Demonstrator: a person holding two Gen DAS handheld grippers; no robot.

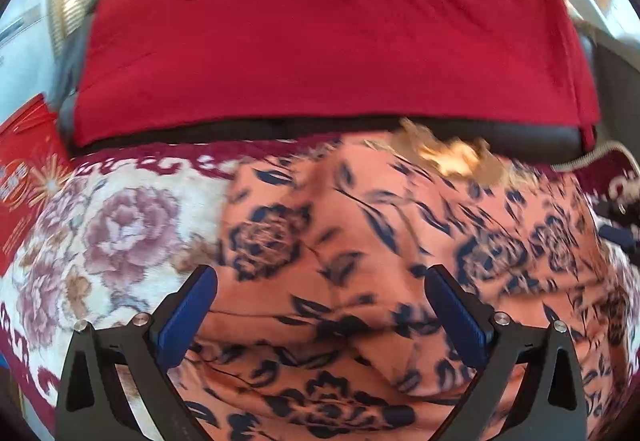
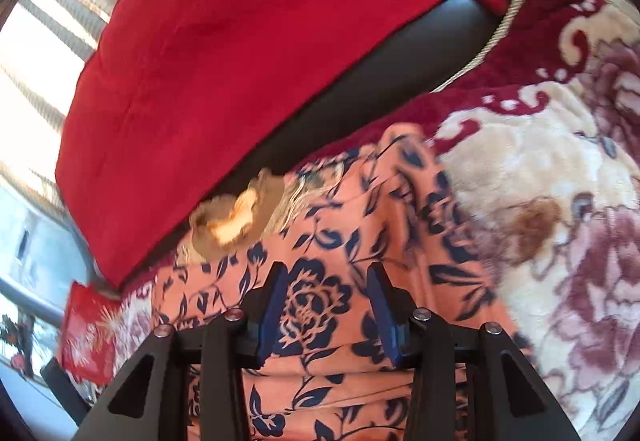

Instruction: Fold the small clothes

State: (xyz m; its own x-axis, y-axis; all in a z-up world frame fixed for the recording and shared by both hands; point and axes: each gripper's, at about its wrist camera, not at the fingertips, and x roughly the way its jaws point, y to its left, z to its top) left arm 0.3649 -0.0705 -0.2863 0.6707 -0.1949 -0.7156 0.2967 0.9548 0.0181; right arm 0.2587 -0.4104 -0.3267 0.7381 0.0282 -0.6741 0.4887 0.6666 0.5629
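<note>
Peach-orange fabric garment with a dark blue rose-and-leaf print (image 1: pixel 360 241) lies spread and rumpled on a plush cream blanket with mauve flowers and a maroon scrolled border (image 1: pixel 100 233). It sits toward the blanket's far edge, its top reaching the maroon border. A tan, gathered trim piece (image 1: pixel 452 157) marks the garment's far end, probably the neckline, though blur hides detail. Beyond the blanket's far edge stands a dark cushion draped with a plain red cloth (image 1: pixel 320 33). A red printed packet (image 1: pixel 24 177) lies off the blanket's left edge.

Left gripper (image 1: pixel 320 305), with black arms and blue pads, hovers over the garment's near part with its jaws spread wide and nothing between them. Right gripper (image 2: pixel 328 305) hovers over a printed rose (image 2: pixel 308 301) with its jaws partly apart; the cloth seems to lie below the pads, not pinched.

Judging by the creases, the folding looks barely begun: both tongs appear to be positioning for a grasp. Next, each must descend to a garment edge, pinch one layer without catching the blanket, and lift evenly.
</note>
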